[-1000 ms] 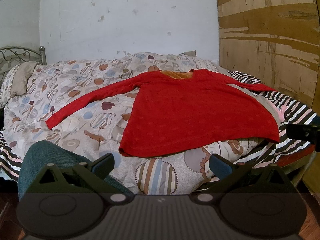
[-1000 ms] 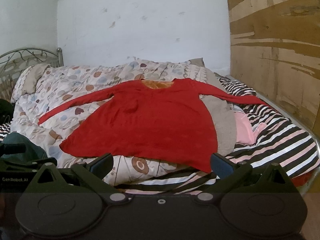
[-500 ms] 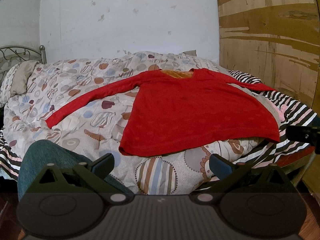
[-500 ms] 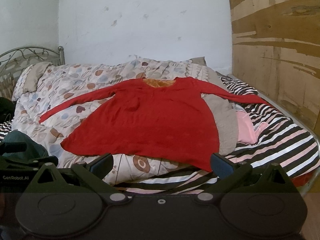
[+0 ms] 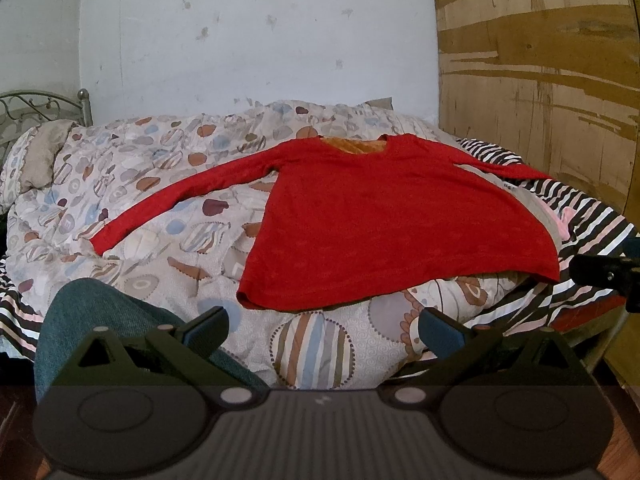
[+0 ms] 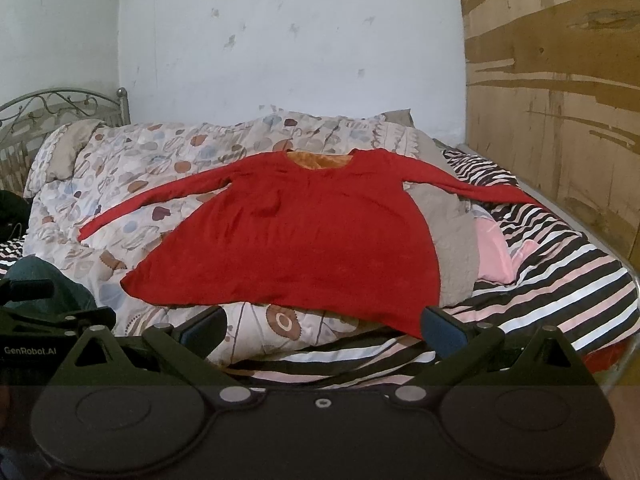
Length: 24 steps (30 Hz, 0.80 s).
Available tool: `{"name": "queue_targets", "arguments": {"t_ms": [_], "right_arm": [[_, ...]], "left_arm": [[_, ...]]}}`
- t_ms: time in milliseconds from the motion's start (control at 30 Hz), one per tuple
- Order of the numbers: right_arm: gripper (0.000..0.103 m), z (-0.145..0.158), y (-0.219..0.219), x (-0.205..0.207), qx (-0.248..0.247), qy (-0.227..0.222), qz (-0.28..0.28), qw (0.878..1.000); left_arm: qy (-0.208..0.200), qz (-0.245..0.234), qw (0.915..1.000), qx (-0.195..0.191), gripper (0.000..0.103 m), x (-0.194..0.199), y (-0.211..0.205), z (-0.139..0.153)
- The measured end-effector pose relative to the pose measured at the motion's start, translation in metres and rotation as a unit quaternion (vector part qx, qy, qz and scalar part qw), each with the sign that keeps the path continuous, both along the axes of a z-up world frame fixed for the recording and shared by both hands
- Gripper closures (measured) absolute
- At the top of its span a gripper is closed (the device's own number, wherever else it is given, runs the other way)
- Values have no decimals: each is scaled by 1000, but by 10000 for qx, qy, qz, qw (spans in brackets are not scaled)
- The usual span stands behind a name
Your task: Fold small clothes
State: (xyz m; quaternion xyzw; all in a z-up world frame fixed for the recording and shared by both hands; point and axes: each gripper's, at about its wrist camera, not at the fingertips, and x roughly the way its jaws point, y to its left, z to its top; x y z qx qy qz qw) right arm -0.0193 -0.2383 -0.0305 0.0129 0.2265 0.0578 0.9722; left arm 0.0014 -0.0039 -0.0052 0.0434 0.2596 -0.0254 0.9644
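Note:
A red long-sleeved top lies flat on the bed, front up, neck at the far end, both sleeves spread out to the sides. It also shows in the right wrist view. My left gripper is open and empty, held just short of the hem near the bed's front edge. My right gripper is open and empty, in front of the hem's right corner. Neither gripper touches the top.
A patterned quilt covers the bed's left. A striped sheet, a grey cloth and a pink cloth lie to the right. A wooden panel stands at the right, a metal headboard at the left. A denim-clad leg is at the front left.
The right wrist view has crept slightly closer to the bed. The top has not moved, and both grippers have stayed open.

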Motion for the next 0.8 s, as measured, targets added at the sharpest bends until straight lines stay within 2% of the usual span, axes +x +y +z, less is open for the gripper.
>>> {"name": "queue_targets", "arguments": {"t_ms": [167, 333, 433, 600, 800], "right_arm": [[0, 3, -1, 9, -22, 156, -155, 9998], [0, 22, 1, 28, 167, 315, 136, 9993], [0, 33, 7, 42, -24, 334, 75, 9994], [0, 41, 14, 74, -525, 243, -374, 9976], [0, 37, 6, 118, -575, 328, -667, 9956]], "left_arm": [[220, -13, 9997, -119, 0, 5, 5, 1], [215, 73, 9994, -253, 0, 22, 22, 26], [-29, 227, 9997, -85, 0, 30, 28, 47], [-325, 119, 9992, 179, 0, 55, 26, 82], [-545, -62, 9956, 757, 0, 107, 7, 107]]}}
